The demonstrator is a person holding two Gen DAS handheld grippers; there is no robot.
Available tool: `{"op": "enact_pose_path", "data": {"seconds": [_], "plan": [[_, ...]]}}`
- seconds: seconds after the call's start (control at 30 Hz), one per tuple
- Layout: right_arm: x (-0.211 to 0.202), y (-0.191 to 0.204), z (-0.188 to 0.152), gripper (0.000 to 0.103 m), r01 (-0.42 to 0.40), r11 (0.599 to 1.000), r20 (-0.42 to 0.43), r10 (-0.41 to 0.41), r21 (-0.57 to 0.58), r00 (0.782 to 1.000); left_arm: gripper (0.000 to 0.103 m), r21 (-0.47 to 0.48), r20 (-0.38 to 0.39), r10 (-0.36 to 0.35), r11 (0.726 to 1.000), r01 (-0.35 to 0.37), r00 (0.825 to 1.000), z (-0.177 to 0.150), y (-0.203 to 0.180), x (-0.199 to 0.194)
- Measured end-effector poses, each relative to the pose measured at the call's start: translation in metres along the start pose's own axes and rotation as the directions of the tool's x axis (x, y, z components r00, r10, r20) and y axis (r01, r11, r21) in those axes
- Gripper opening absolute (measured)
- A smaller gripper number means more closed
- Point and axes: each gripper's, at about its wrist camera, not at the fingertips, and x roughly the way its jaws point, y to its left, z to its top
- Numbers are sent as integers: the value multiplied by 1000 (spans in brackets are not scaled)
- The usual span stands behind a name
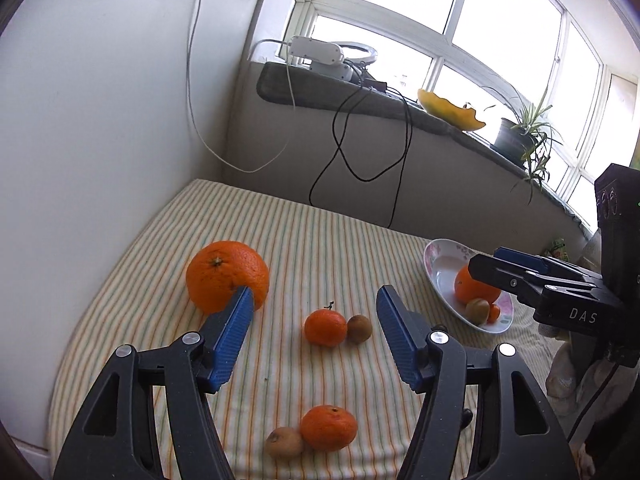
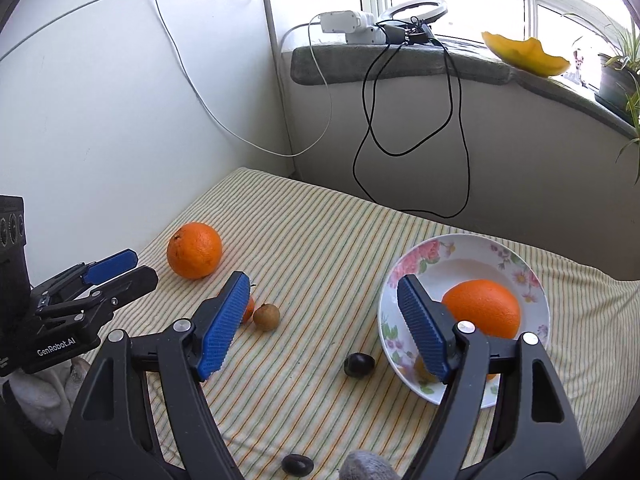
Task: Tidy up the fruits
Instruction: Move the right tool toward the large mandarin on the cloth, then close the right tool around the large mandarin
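Orange (image 1: 226,276) sits stem-up, seemingly; left gripper (image 1: 316,304) fingers spread.

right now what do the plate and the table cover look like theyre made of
Plate: probably glazed ceramic, going by its glossy white surface with printed pink flowers on the rim.
Table cover: woven cloth, matte, with thin stripes and soft wrinkles.

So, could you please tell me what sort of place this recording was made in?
Probably a home's sunlit window nook: a striped cloth with loose fruit, a flowered plate, and a potted plant on the windowsill.
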Motion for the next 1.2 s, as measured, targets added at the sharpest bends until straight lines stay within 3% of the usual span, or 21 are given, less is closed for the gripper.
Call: {"op": "enact_pose_path", "data": {"seconds": [0.47, 0.9, 1.0, 1.2], "plan": [[60, 51, 10, 79, -126, 990, -104, 119, -61, 987, 64, -90, -35, 14, 996, -18, 999, -7, 54, 13], [110, 84, 24, 79, -257, 966, -198, 249, -19, 948, 64, -134, -71, -26, 991, 16, 997, -6, 76, 31], [119, 91, 25, 79, -275, 961, -213, 266, -14, 940, 69, -138, -80, -33, 990, 21, 996, -6, 76, 37], [141, 93, 30, 79, -309, 950, -250, 311, 48, 917, 70, -134, -106, -43, 991, 28, 993, -4, 75, 48]]}}
